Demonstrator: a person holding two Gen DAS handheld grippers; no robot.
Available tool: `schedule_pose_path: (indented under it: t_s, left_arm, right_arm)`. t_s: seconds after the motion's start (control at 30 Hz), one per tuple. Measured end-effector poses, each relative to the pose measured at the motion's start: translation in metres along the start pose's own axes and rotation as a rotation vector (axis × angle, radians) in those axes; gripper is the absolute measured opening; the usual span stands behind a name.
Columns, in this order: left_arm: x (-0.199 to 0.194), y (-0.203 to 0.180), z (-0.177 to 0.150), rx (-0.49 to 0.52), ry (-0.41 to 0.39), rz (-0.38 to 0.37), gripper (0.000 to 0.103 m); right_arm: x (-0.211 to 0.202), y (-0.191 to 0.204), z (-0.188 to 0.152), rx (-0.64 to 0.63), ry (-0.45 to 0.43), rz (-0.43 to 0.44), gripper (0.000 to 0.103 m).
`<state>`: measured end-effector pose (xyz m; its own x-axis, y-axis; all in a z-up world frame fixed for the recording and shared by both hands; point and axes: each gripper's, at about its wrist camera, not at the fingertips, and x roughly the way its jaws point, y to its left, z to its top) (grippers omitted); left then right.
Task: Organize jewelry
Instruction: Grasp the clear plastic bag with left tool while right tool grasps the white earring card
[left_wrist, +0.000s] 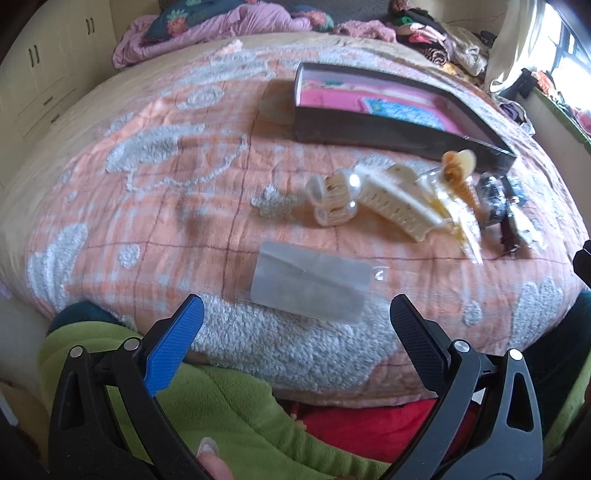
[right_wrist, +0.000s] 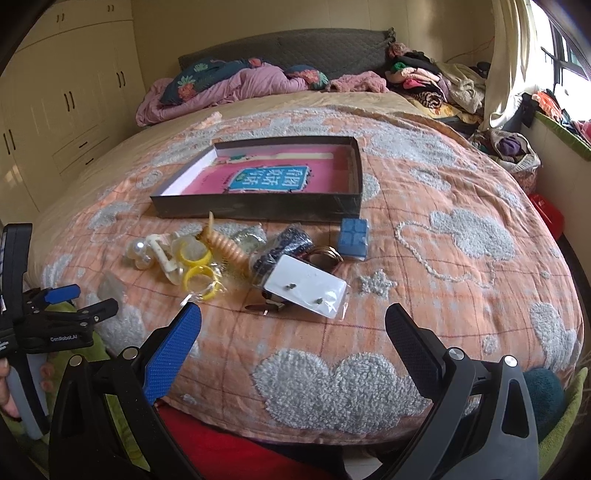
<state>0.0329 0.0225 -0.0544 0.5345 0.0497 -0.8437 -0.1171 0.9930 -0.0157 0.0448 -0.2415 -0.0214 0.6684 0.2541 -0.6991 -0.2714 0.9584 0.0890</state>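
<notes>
Right wrist: earring card (right_wrist: 306, 290) overlaps bangles (right_wrist: 325, 255) beside blue box (right_wrist: 354, 233).

A peach quilt (right_wrist: 424, 236) covers the bed. Beyond it lie a purple blanket (right_wrist: 229, 90) and heaped clothes (right_wrist: 428, 83); cupboards (right_wrist: 70, 96) stand left.

1. "GenRobot.AI", white print on black body of left gripper (right_wrist: 79, 301), seen in right wrist view.
2. Large Chinese characters, dark on blue label (right_wrist: 271, 180) w/ pink surround, inside shallow black box (right_wrist: 258, 206); upside down from here, not legible enough to transcribe.
3. Same label in left wrist view: blurred, unreadable.
</notes>
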Motion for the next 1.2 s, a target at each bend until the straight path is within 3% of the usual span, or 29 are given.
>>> schedule_pose_path:
  t_s: [0.13, 0.33, 0.5, 0.6, 0.67, 0.73, 0.83, 0.9, 0.93, 0.97, 1.03, 1.13, 1.2]
  left_arm:
    - [0.013, 0.004, 0.000, -0.003, 0.021, 0.009, 0.095]
    - [0.026, 0.011, 0.001, -0.018, 0.035, -0.086, 0.095]
    - [0.030, 0.008, 0.003, 0.007, 0.018, -0.105, 0.092]
    - [0.030, -0.002, 0.004, 0.055, 0.004, -0.103, 0.082]
    - [0.030, -0.008, 0.009, 0.082, -0.009, -0.111, 0.066]
    - [0.029, -0.014, 0.011, 0.104, -0.014, -0.105, 0.062]
    - [0.028, -0.012, 0.017, 0.100, -0.026, -0.132, 0.046]
    - [0.028, -0.012, 0.020, 0.097, -0.029, -0.147, 0.043]
    - [0.028, -0.012, 0.022, 0.099, -0.033, -0.154, 0.032]
    - [0.028, -0.012, 0.023, 0.097, -0.035, -0.166, 0.029]
    - [0.028, -0.012, 0.027, 0.103, -0.039, -0.168, 0.029]
    - [0.027, -0.011, 0.030, 0.098, -0.047, -0.183, 0.027]
    - [0.024, -0.009, 0.031, 0.091, -0.059, -0.192, 0.027]
  right_arm:
    - [0.013, -0.005, -0.001, 0.002, 0.021, -0.012, 0.099]
    - [0.030, -0.011, 0.001, 0.011, 0.051, -0.018, 0.099]
    - [0.041, -0.020, 0.004, 0.040, 0.074, -0.012, 0.099]
    - [0.049, -0.022, 0.005, 0.049, 0.087, -0.019, 0.099]
    - [0.054, -0.024, 0.007, 0.061, 0.101, -0.008, 0.099]
    - [0.061, -0.025, 0.009, 0.078, 0.115, 0.000, 0.099]
    - [0.069, -0.026, 0.011, 0.089, 0.125, 0.010, 0.099]
    - [0.075, -0.026, 0.012, 0.109, 0.139, 0.025, 0.099]
    - [0.078, -0.026, 0.013, 0.118, 0.146, 0.034, 0.098]
    - [0.080, -0.026, 0.014, 0.121, 0.146, 0.041, 0.097]
    - [0.084, -0.025, 0.015, 0.111, 0.145, 0.038, 0.076]
    - [0.088, -0.023, 0.017, 0.106, 0.145, 0.082, 0.063]
    - [0.086, -0.020, 0.018, 0.079, 0.125, 0.084, 0.060]
